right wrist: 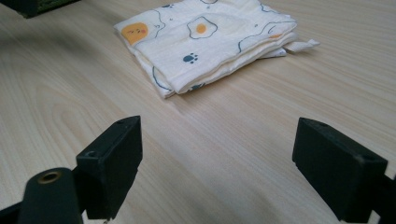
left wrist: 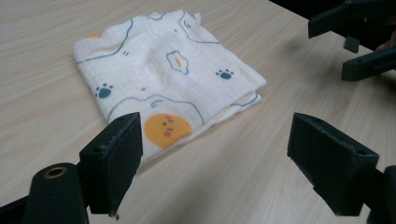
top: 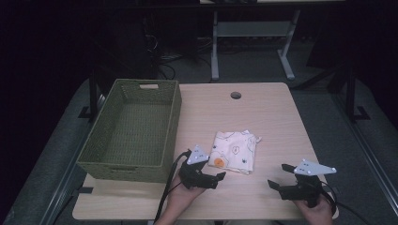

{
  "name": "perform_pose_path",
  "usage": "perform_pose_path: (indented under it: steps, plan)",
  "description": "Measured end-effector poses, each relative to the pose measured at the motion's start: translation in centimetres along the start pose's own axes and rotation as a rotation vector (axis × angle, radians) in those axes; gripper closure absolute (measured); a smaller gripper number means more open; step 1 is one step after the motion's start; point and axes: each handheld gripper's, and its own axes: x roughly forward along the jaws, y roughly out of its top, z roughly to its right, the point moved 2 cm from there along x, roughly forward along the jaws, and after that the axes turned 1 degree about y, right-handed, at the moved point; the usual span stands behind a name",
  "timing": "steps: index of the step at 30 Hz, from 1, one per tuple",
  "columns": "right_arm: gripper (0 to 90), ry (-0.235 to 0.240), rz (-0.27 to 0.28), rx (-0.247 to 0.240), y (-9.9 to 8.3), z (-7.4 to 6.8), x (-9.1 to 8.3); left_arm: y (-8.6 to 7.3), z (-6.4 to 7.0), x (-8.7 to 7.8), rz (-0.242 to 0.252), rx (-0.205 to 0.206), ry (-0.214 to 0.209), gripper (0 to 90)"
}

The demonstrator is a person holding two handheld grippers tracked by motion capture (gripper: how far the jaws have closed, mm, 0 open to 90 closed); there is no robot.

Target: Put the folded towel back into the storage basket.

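The folded cloth (top: 234, 151) lies on the table (top: 263, 112), not yet picked up, with the green basket (top: 133, 131) at its 9 o'clock, and both the left gripper (top: 219, 176) and right gripper (top: 274, 176) are wide apart, holding nothing.

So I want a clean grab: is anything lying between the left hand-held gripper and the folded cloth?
Nothing visible. The left hand-held gripper is open, with bare table between its jaws and the folded printed cloth just ahead. The right hand-held gripper sits off to the side.
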Motion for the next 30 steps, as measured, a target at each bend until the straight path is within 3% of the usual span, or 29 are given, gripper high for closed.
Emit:
perform_pose_path:
  steps: [13,30]
  plan:
    - [15.6,0.004,0.010,0.004,0.0,0.1,0.0,2.5,0.2,1.9,-0.028,-0.007,-0.036,20.8]
    - [15.6,0.010,0.012,0.010,0.0,0.3,-0.1,5.6,-0.4,5.5,-0.106,-0.001,-0.021,20.8]
